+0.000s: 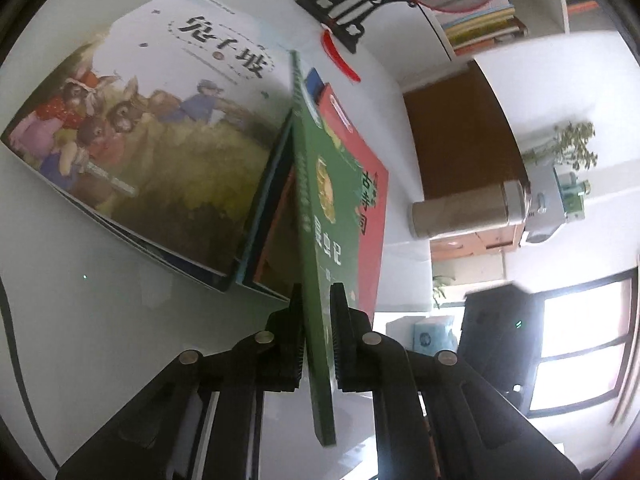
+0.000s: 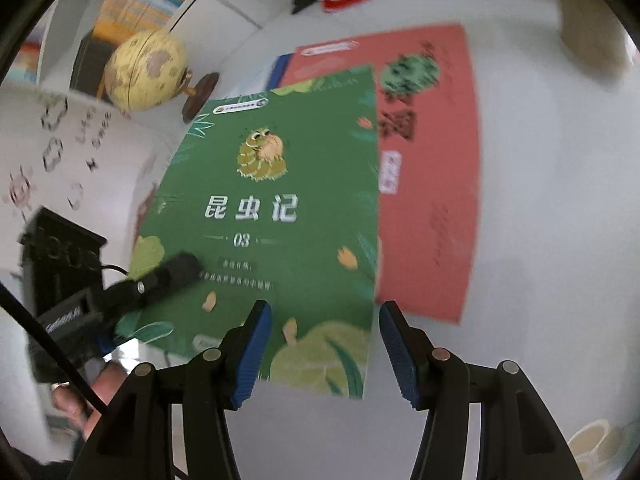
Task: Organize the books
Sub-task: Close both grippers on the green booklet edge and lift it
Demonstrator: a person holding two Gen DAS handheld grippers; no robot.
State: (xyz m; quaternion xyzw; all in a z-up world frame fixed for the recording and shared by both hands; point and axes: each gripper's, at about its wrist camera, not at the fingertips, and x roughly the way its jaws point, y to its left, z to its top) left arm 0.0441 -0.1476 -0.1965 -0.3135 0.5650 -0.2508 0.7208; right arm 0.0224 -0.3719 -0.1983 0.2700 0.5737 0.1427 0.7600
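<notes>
Bare counter point(image 2: 540, 200) is seen right of the red book point(image 2: 432, 184) and below its near edge; passage there is unobstructed. The gap between the right tongs point(image 2: 326, 344) is partly filled by the green book point(image 2: 280, 200). Its left edge is taken up by the left tongs point(image 2: 176, 272), clamped on it. Farther left, access is blocked by the opened picture book point(image 1: 160, 140). The far side is crowded by a globe point(image 2: 146, 70) and a black stand point(image 1: 344, 12).
</notes>
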